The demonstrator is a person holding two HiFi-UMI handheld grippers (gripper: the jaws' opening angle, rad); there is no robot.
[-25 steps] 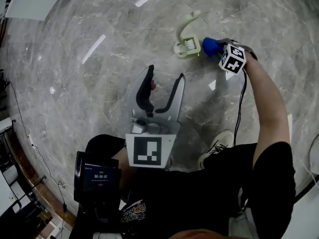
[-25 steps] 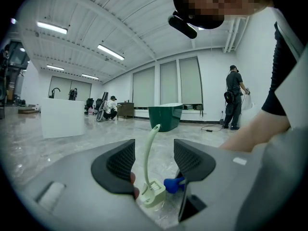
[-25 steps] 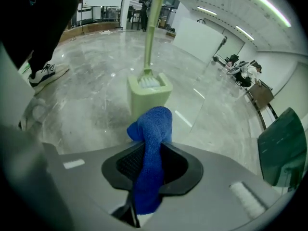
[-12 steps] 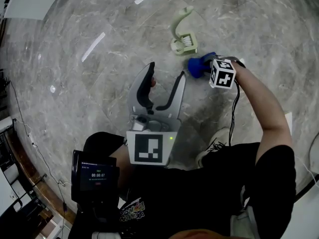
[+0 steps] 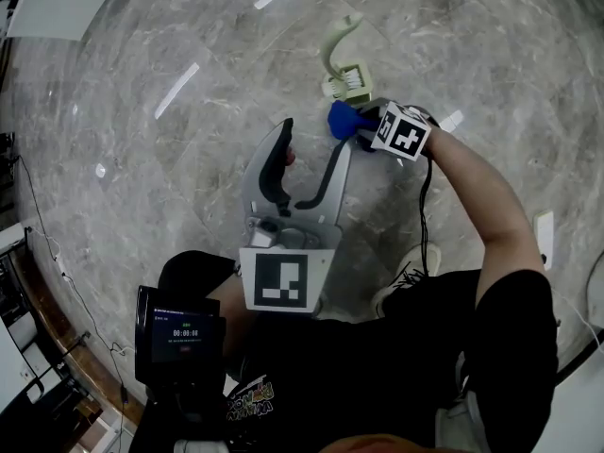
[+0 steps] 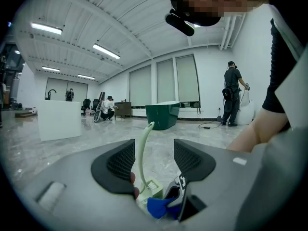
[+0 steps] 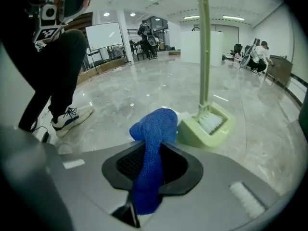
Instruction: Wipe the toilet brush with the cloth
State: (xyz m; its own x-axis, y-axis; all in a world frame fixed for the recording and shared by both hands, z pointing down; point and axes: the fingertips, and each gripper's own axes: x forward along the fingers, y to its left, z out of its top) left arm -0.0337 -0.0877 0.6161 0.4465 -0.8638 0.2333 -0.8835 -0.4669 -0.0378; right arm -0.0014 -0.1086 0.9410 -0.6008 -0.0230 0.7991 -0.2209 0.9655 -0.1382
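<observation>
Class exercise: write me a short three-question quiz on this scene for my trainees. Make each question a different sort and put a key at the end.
1. True or false: the left gripper is shut on the toilet brush.
2. Multiple choice: what is between the right gripper's jaws?
A. a blue cloth
B. a white sponge
C. nothing
3. Short answer: where is the toilet brush standing?

Key
1. False. Its jaws stand apart and grip nothing.
2. A. The jaws are closed on the blue cloth.
3. Upright in its pale green holder on the floor.
</observation>
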